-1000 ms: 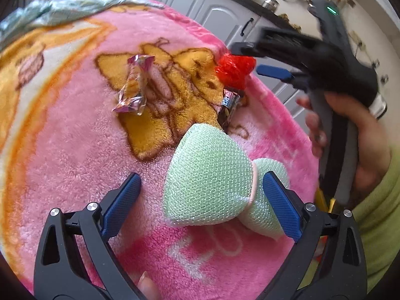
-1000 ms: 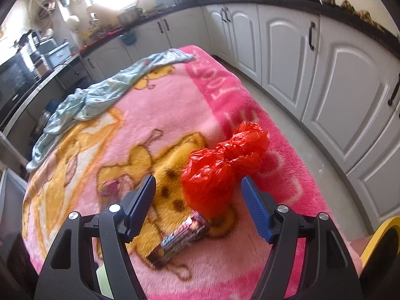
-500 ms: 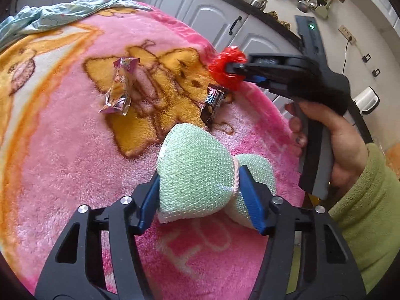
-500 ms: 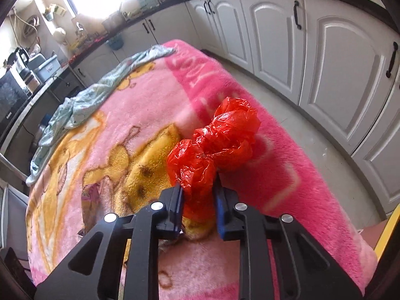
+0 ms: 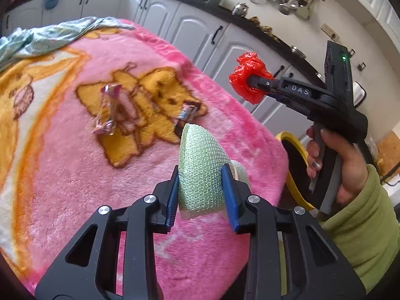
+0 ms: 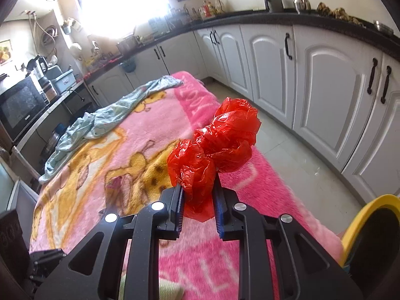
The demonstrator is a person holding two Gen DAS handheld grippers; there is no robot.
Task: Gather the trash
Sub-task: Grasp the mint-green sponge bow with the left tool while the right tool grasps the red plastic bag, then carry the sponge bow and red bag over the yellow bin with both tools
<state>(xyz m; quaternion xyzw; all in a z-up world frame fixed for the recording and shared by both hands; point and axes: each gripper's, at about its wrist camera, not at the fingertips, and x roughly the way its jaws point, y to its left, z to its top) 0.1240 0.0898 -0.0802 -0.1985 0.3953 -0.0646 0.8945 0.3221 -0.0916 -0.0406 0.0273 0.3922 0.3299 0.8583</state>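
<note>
Left wrist view: looks forward and down along its own fingers (image 5: 175, 192), close over the pink blanket (image 5: 62, 175), facing the white cabinets (image 5: 195, 35); right gripper (image 5: 252, 81) in frame at upper right.

Right wrist view: same downward tilt, facing the window (image 6: 117, 2). Shared: blanket, cabinets, yellow bin (image 6: 362, 210).

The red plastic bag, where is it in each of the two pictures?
Left wrist view: the red plastic bag is upper right, clamped in the right gripper, lifted beyond the table's edge.
Right wrist view: the bag is at centre, pinched between the blue pads.
Shared landmark: the crumpled pale blue cloth at the pink blanket's far end.
</note>
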